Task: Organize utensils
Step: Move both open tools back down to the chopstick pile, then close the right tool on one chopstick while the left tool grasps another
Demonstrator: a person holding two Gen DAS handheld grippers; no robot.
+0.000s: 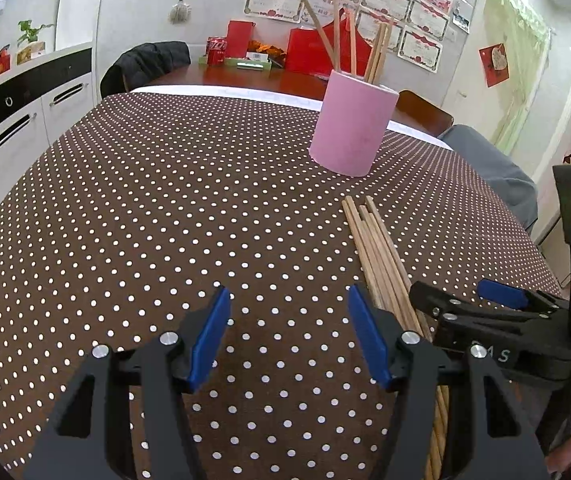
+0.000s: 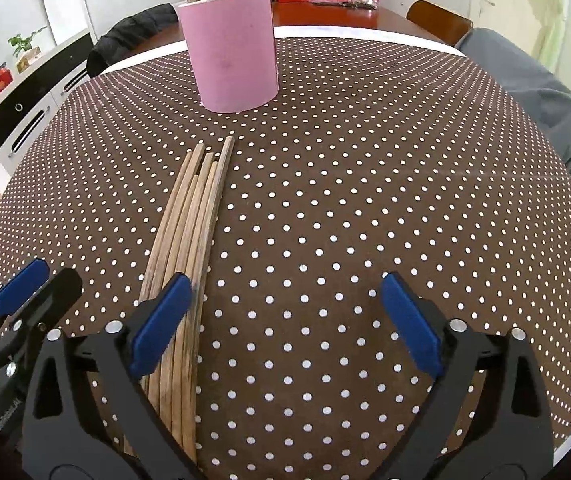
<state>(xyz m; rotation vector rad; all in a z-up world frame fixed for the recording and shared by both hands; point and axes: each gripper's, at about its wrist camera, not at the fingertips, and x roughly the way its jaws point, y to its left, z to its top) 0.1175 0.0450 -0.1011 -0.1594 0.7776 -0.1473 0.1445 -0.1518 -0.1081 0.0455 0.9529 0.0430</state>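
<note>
A bundle of chopsticks lies on the tablecloth under the right gripper's left finger, stretching ahead toward a holder with more chopsticks standing in it; the left gripper sits just left of the bundle.
</note>
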